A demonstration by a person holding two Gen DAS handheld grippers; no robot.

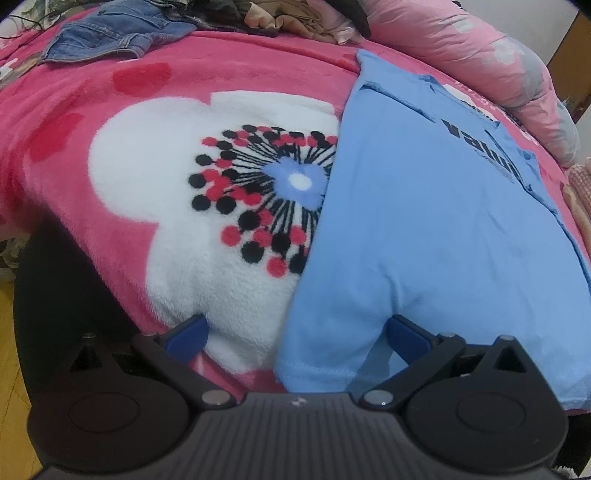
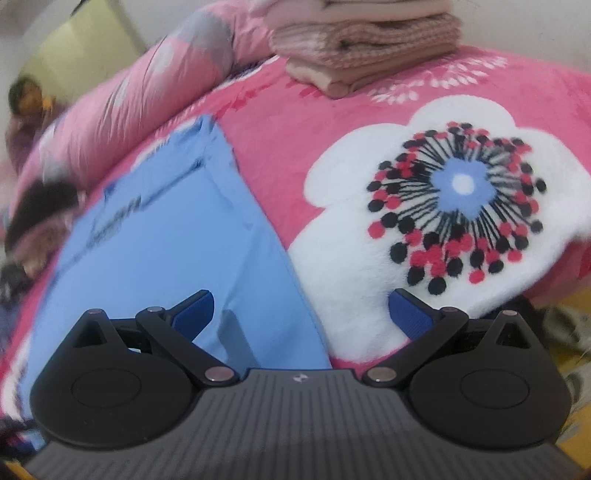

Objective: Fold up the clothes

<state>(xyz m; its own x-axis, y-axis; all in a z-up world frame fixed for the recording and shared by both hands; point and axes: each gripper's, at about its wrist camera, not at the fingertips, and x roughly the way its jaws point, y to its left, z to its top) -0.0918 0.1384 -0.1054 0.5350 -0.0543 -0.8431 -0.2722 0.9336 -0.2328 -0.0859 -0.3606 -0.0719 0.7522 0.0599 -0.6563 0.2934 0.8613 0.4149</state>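
- Garment: blue T-shirt point(image 1: 443, 221), partly folded lengthwise, lying flat on the pink flowered blanket point(image 1: 74, 155) of a bed, printed side up at its far end.
- Left gripper point(image 1: 295, 330): jaws spread wide, empty, straddling the shirt's near hem corner.
- Right gripper point(image 2: 301, 312): jaws likewise wide, holding nothing, over the opposite near edge.
- Step, as judged: side folds done; crosswise fold pending.
- Next move calls for pinching both hem corners and carrying them toward the collar.
- Elsewhere: folded stack point(image 2: 364, 44); unfolded pile with denim point(image 1: 118, 33).
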